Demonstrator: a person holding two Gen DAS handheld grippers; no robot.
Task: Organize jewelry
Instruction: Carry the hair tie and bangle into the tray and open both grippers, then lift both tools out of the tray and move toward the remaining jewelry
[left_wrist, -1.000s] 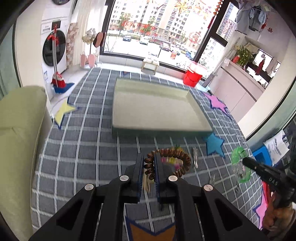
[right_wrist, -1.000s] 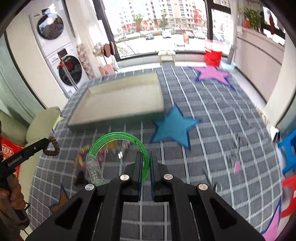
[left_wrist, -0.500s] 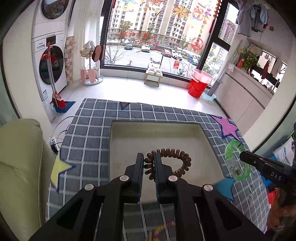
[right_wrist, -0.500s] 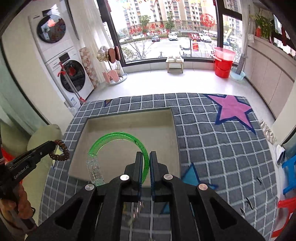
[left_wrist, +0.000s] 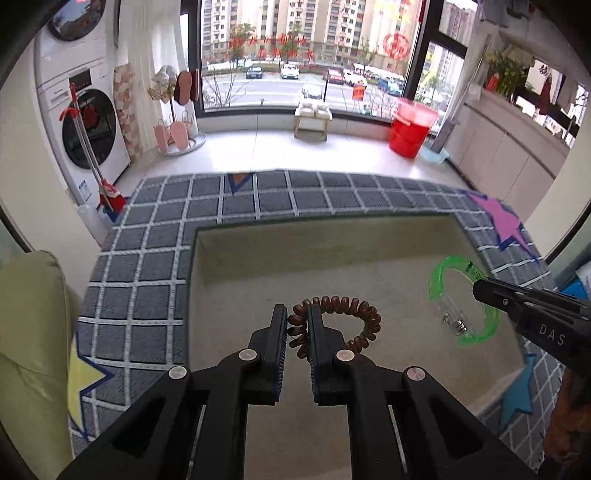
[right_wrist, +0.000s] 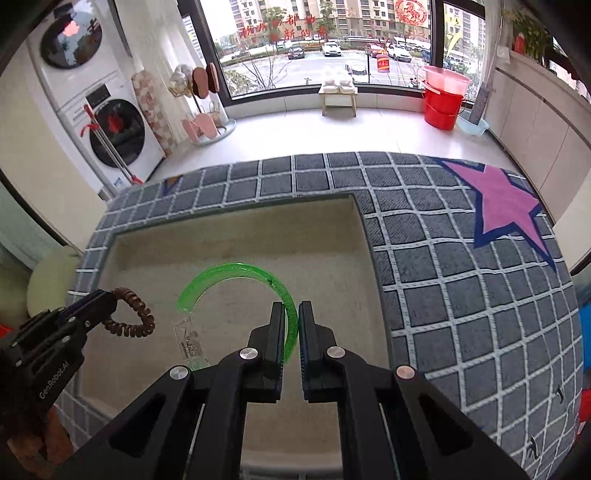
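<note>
L gripper (left_wrist: 297, 325) jaws narrow, clamping brown coil bracelet (left_wrist: 347, 319); R gripper (right_wrist: 291, 325) pinching green bangle (right_wrist: 236, 275), clasp end part-hidden behind left finger.

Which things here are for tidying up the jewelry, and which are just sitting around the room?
For the job:
brown coil bracelet, pinched in the left gripper
green bangle, pinched in the right gripper
beige tray

Just around:
red bucket
washing machine
small stool

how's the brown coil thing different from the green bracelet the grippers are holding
The brown coil tie is a dark, opaque spiral in a closed loop; the green bracelet is a smooth, see-through band, larger, with a clear clasp. The left gripper holds the coil, the right gripper the bracelet. Both hang over the beige tray.
</note>
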